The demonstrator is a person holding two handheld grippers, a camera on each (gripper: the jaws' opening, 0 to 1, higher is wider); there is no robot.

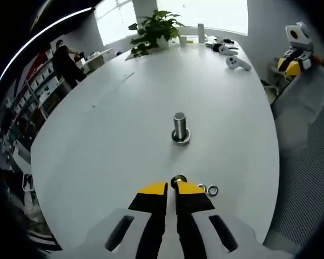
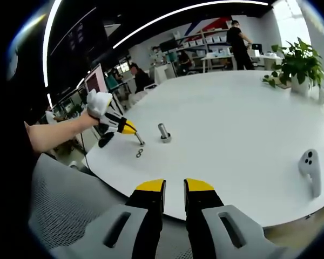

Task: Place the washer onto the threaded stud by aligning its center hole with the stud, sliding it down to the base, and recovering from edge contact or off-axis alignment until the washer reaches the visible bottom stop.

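Observation:
A short metal threaded stud (image 1: 179, 125) stands upright on its round base in the middle of the white table (image 1: 113, 135). My left gripper (image 1: 173, 187) is just short of it, shut on a small dark washer (image 1: 178, 181) held at the yellow fingertips. Two loose washers (image 1: 207, 189) lie on the table just right of those tips. The right gripper view shows the stud (image 2: 163, 131), the loose washers (image 2: 139, 154) and the left gripper (image 2: 139, 141), held by a gloved hand, from across the table. My right gripper (image 2: 174, 187) hangs open and empty near the table's edge.
White handheld controllers (image 1: 237, 63) and a potted plant (image 1: 156, 29) sit at the table's far end; another controller (image 2: 309, 164) lies near my right gripper. A grey mesh chair (image 2: 65, 205) stands by the table edge. People stand by shelves in the background.

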